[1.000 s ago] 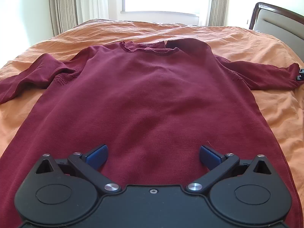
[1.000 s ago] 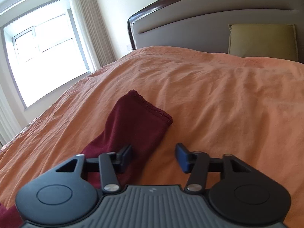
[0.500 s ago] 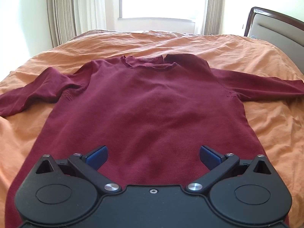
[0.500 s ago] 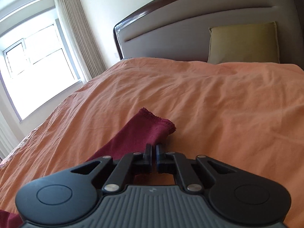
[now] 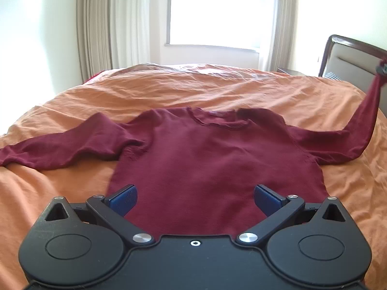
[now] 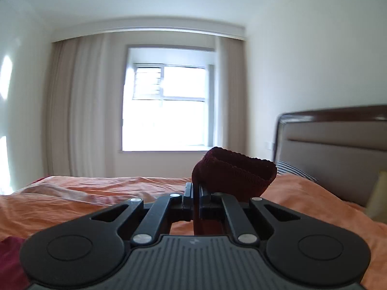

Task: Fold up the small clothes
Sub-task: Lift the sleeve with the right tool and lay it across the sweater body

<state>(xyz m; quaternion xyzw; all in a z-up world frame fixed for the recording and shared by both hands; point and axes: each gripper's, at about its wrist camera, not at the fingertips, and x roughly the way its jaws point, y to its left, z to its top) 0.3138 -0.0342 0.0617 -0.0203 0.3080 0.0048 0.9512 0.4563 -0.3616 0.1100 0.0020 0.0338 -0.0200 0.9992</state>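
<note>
The right hand-held gripper (image 6: 196, 199) is clenched on the cuff of the dark red knitted long-sleeved sweater (image 5: 212, 159) lying flat on the orange bed cover (image 5: 193, 89), the left hand-held gripper (image 5: 194, 199) released above its hem; a thin pinch risks slipping mid-fold.

Right claw (image 6: 196, 199) now clamped on sleeve cuff (image 6: 235, 172), lifted off bed (image 6: 84, 193).

A rumpled orange bedspread (image 5: 217, 89) covers the bed ahead of the fingers; beyond, a bright window (image 6: 167, 111) between pale curtains (image 5: 99, 24). To the right, a padded, wood-framed headboard (image 6: 338, 149) with what looks like a striped pillow (image 6: 292, 170).
</note>
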